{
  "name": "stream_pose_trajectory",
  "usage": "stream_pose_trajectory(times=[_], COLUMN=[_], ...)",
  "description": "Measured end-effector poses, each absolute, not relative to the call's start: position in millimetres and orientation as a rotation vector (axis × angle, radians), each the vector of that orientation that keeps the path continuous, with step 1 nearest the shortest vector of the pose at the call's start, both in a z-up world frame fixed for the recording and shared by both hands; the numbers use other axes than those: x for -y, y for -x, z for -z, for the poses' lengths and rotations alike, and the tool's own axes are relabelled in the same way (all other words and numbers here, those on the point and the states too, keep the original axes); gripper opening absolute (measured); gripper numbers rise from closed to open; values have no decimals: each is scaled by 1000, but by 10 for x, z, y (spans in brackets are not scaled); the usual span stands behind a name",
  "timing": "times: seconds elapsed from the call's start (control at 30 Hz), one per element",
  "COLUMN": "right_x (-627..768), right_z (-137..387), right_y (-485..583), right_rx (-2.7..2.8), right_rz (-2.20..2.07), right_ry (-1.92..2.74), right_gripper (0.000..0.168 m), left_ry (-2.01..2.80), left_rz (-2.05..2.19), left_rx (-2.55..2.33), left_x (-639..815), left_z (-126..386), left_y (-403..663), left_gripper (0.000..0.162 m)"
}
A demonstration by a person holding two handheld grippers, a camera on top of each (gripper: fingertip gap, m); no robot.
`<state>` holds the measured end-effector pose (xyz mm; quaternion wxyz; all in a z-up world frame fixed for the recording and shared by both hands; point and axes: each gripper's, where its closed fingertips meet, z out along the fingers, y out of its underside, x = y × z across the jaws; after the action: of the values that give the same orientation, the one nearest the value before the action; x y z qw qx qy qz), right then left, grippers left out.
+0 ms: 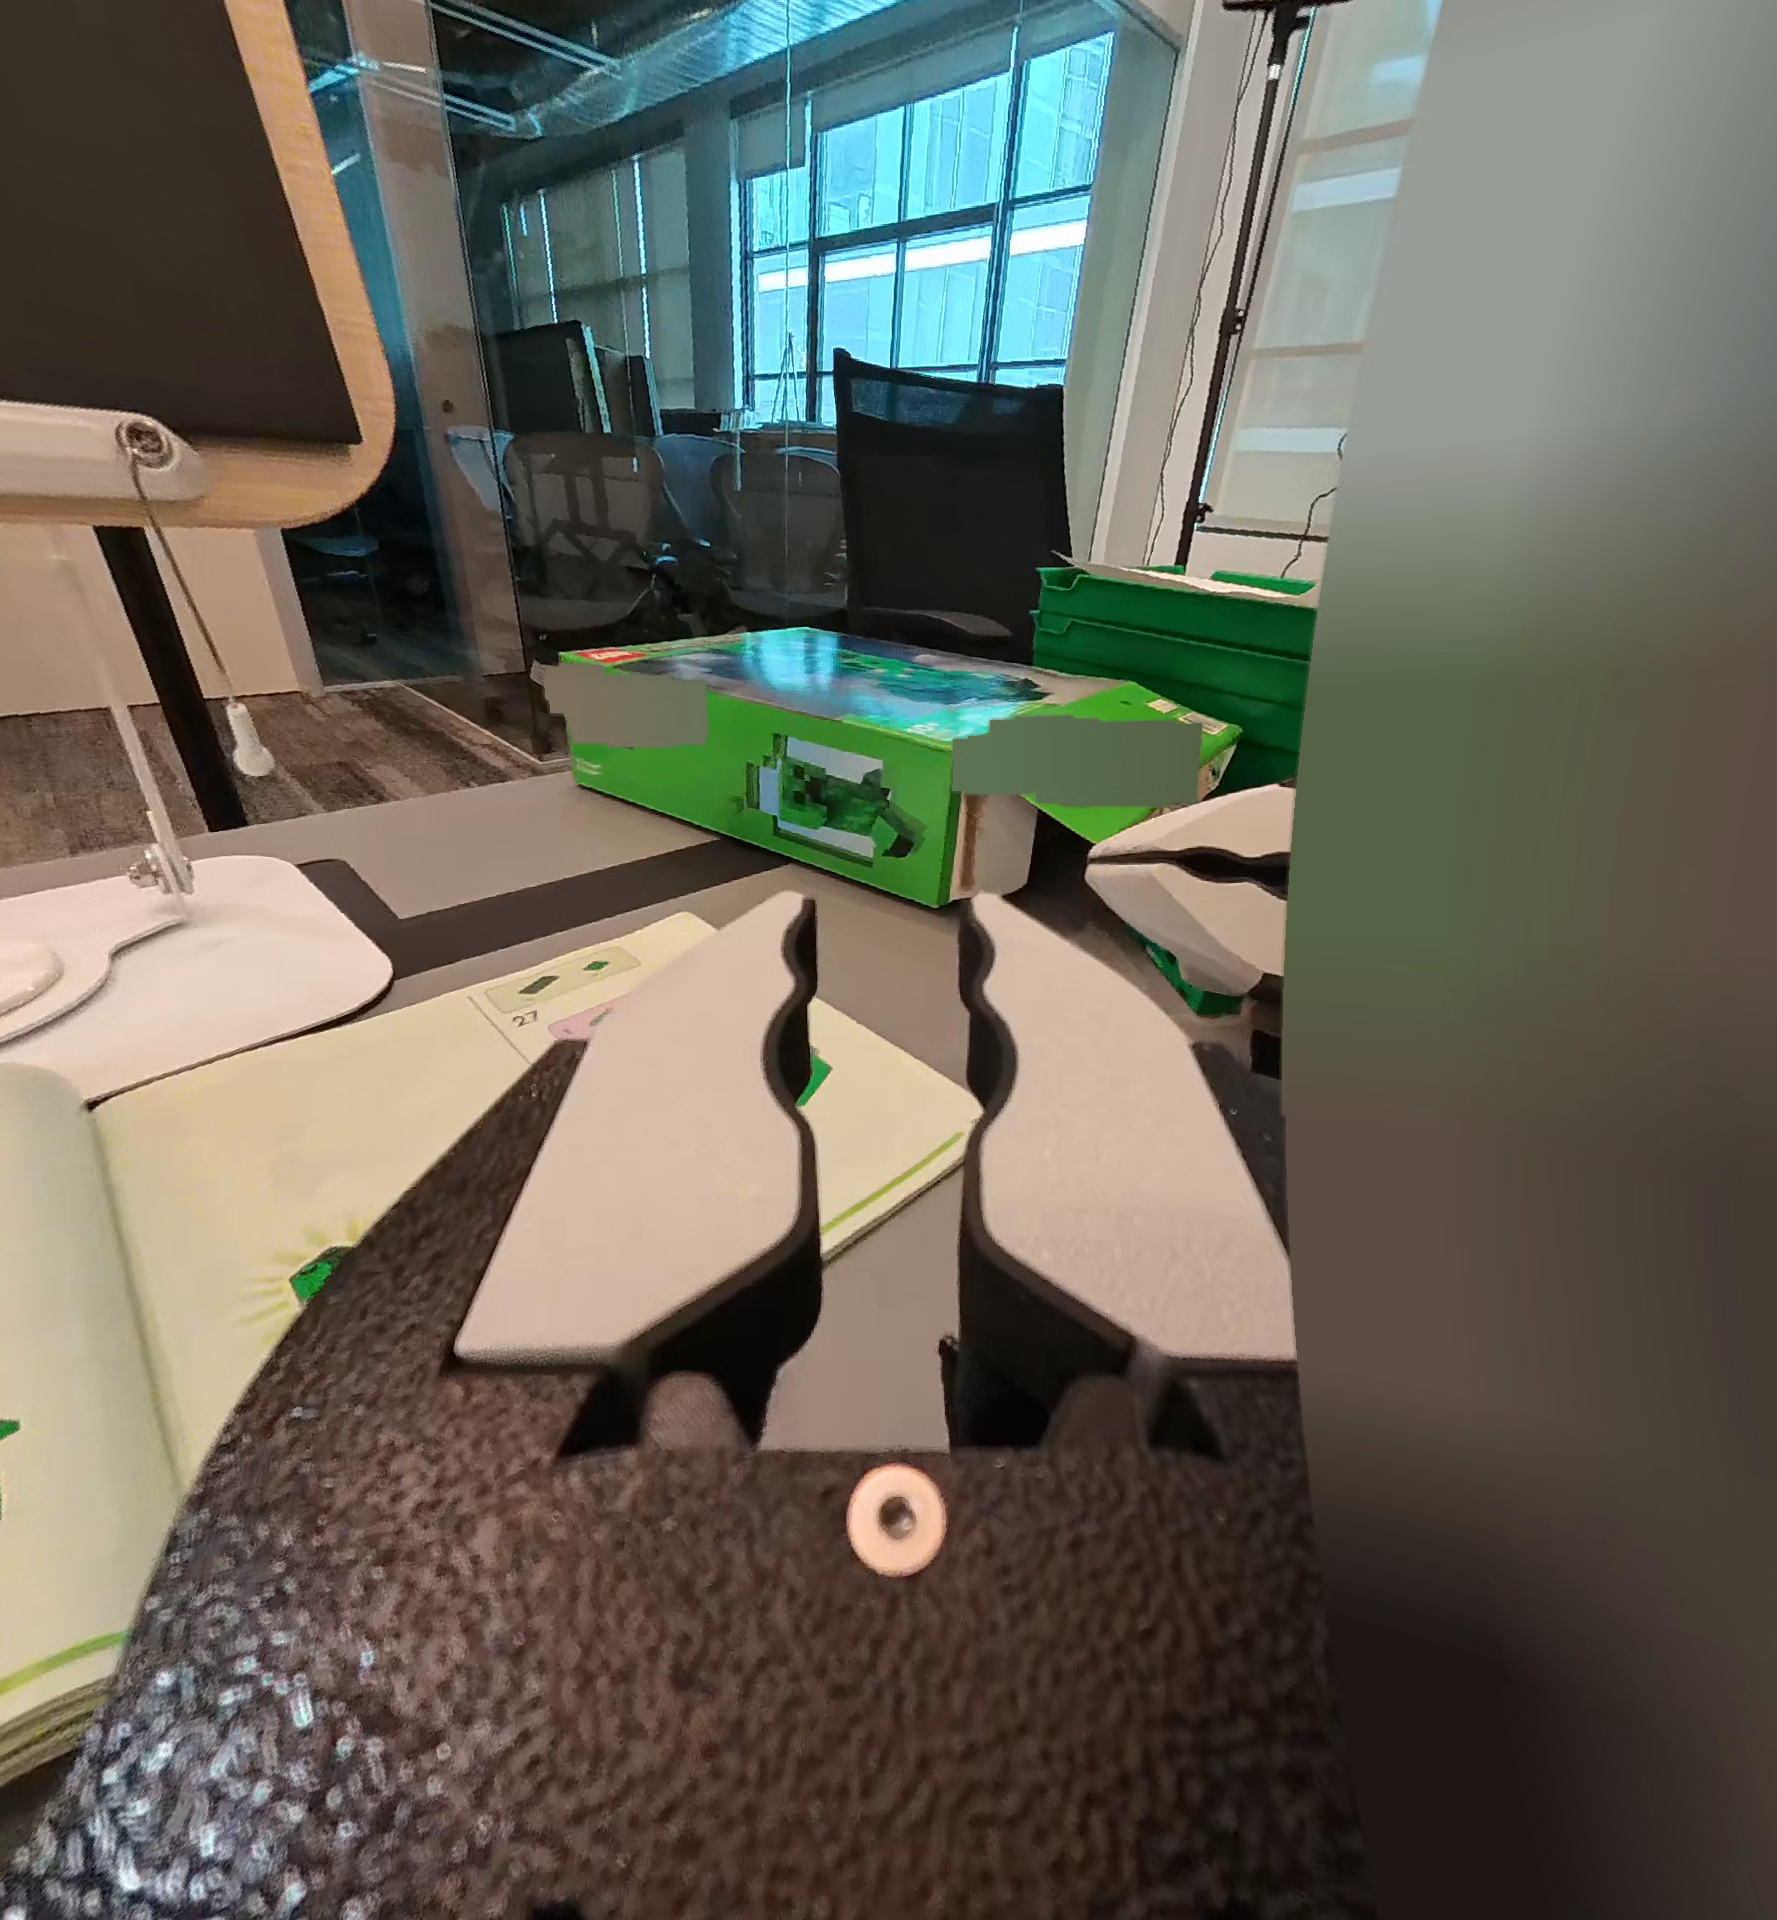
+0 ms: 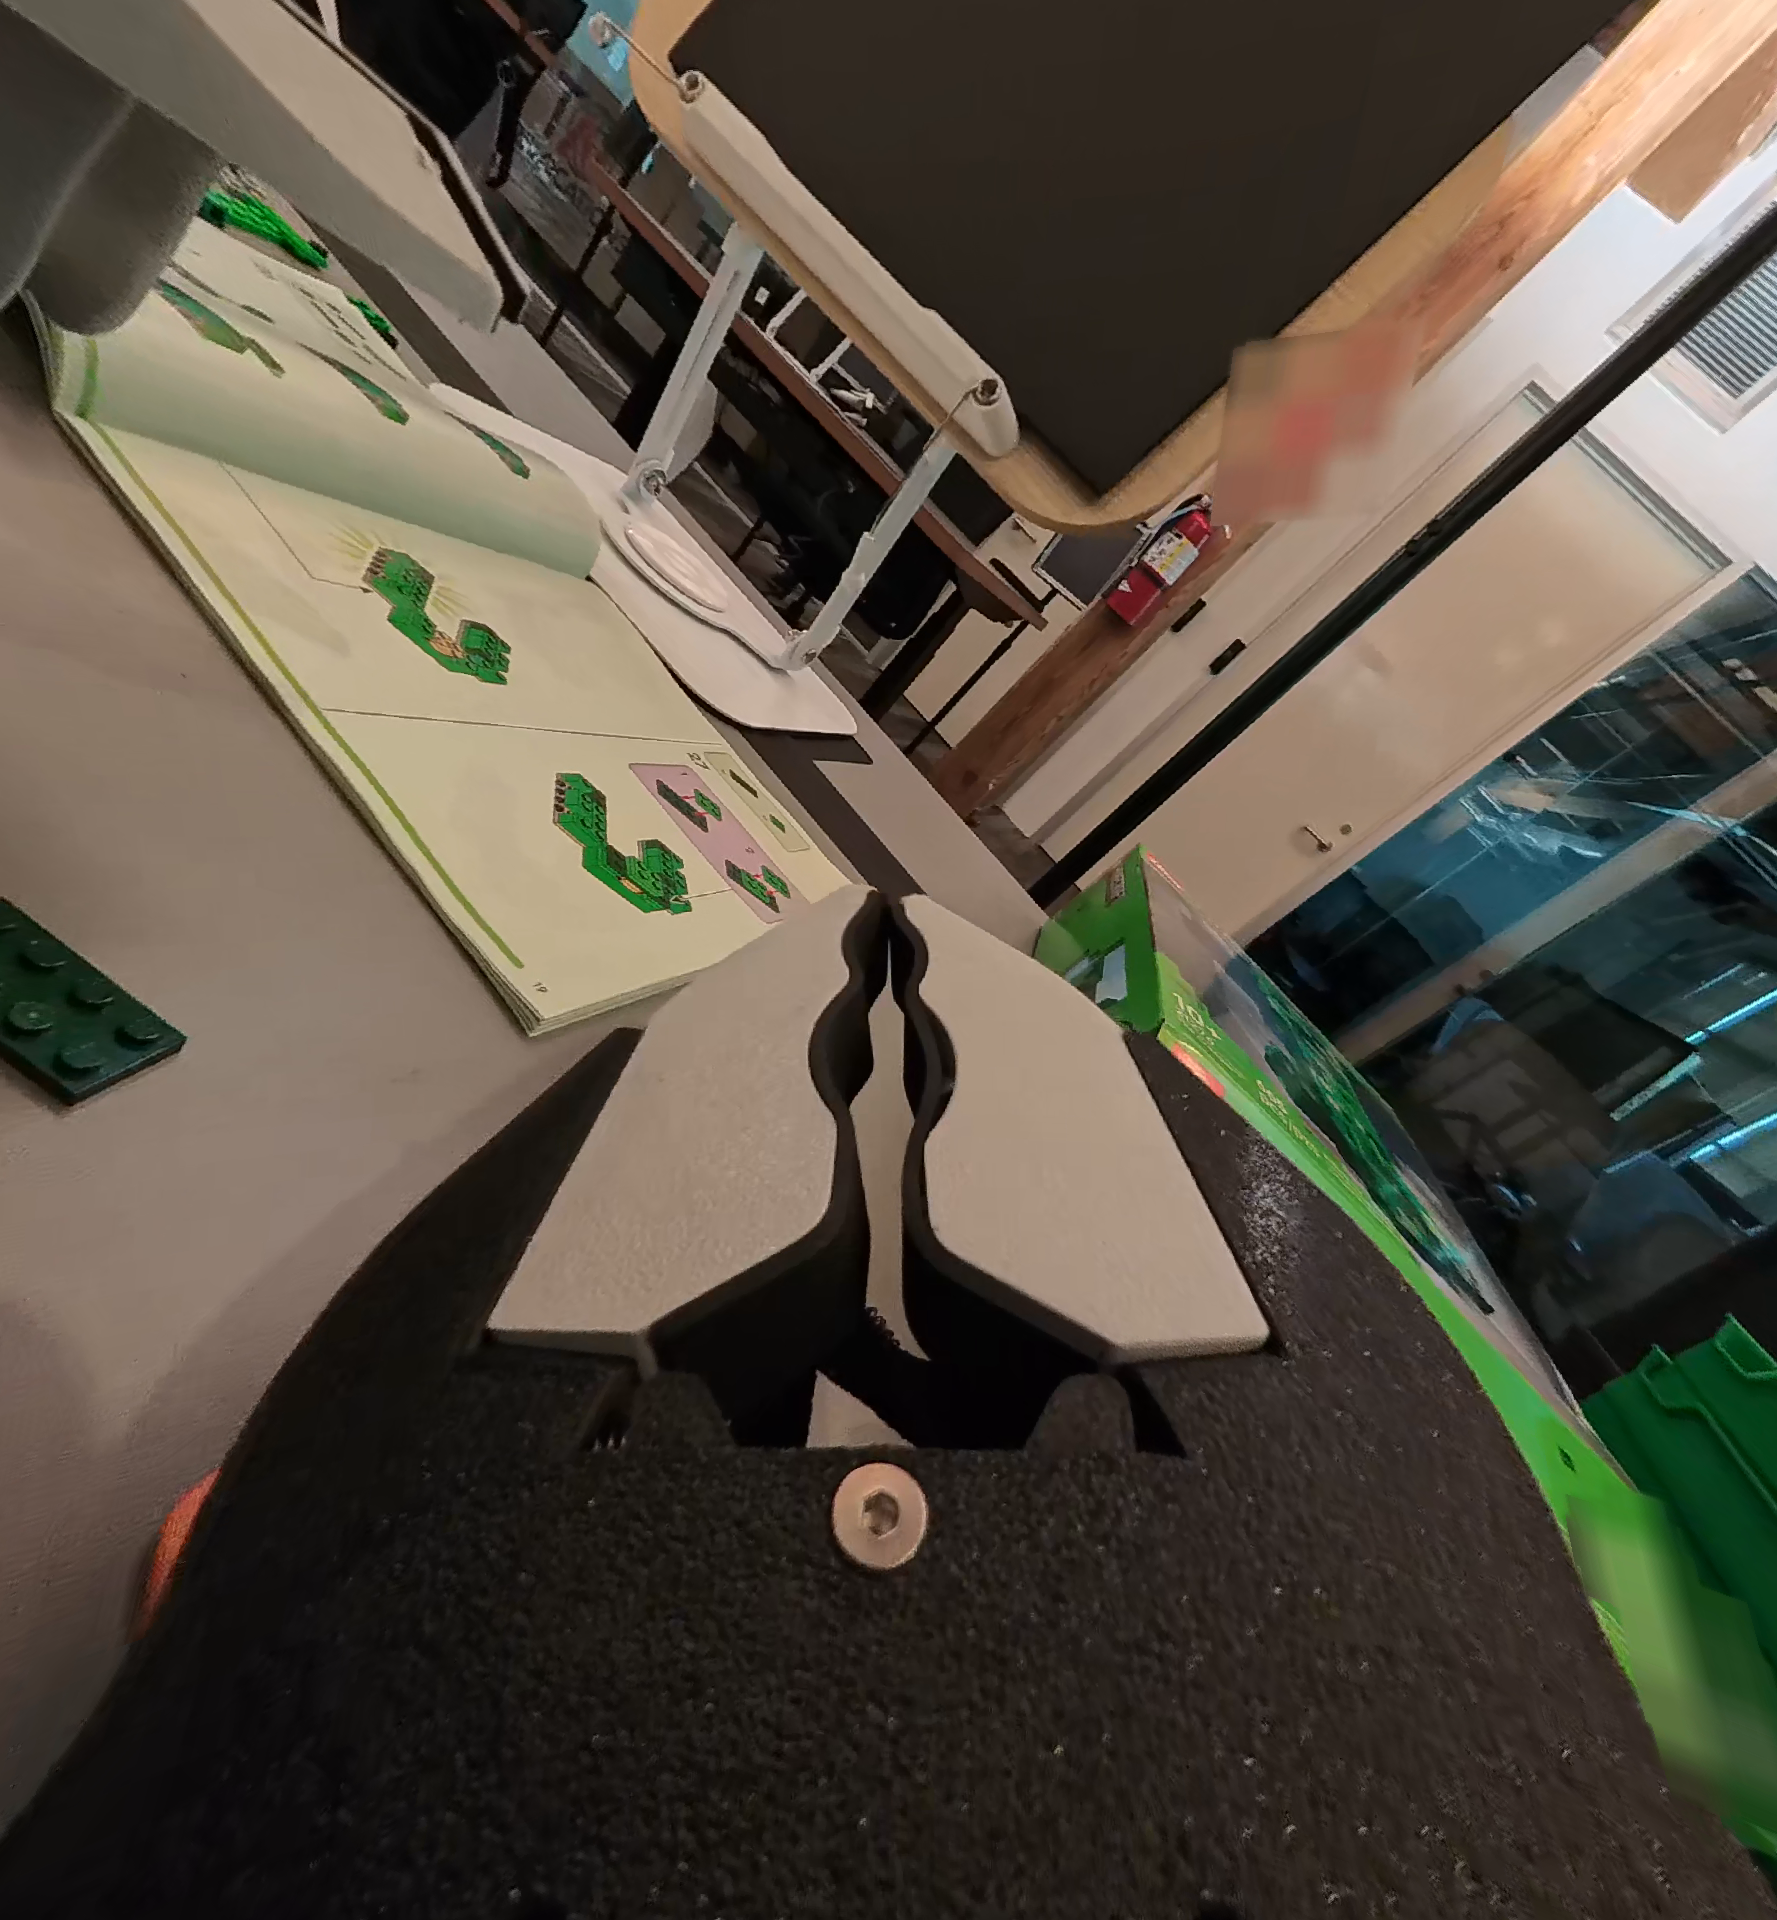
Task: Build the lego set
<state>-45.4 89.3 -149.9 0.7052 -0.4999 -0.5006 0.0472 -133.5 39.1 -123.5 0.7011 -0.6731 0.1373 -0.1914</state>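
My right claw (image 2: pixel 889 914) is pressed together, empty, with the dark green plate (image 2: pixel 42 997) lying off to its left.

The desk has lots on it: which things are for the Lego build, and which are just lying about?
For the build:
- open instruction booklet
- dark green plate
- green Lego box
- loose green pieces

Just lying about:
- white desk lamp
- stacked green trays
- black office chair

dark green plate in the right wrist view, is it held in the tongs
No, the dark green plate lies flat on the grey table, off to the side of the right tongs, whose tips are shut on nothing.
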Motion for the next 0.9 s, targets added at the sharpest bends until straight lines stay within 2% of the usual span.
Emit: stream_pose_trajectory(times=[0.43,0.5,0.6,0.67,0.73,0.9], right_x=[-886,-730,-366,-84,61,136], right_z=[1326,1380,1549,1635,1633,1839], right_y=[292,364,561,673,743,784], right_rx=[1004,1099,1341,1527,1617,1805], right_rz=[-95,-206,-427,-588,-695,-736], right_ry=[1083,1082,1120,1144,1175,1306], right_gripper=[0,0,10,0,0,17], left_ry=[1455,1453,1443,1425,1414,1406], left_rz=[156,118,89,96,97,38], left_rx=[-428,-475,-553,-594,-631,-701], left_x=[-302,-199,24,192,337,537], left_z=[1193,1217,1253,1253,1260,1282], left_y=[1646,1737,1853,1913,1977,2162], left_gripper=[27,28,30,31,32,32])
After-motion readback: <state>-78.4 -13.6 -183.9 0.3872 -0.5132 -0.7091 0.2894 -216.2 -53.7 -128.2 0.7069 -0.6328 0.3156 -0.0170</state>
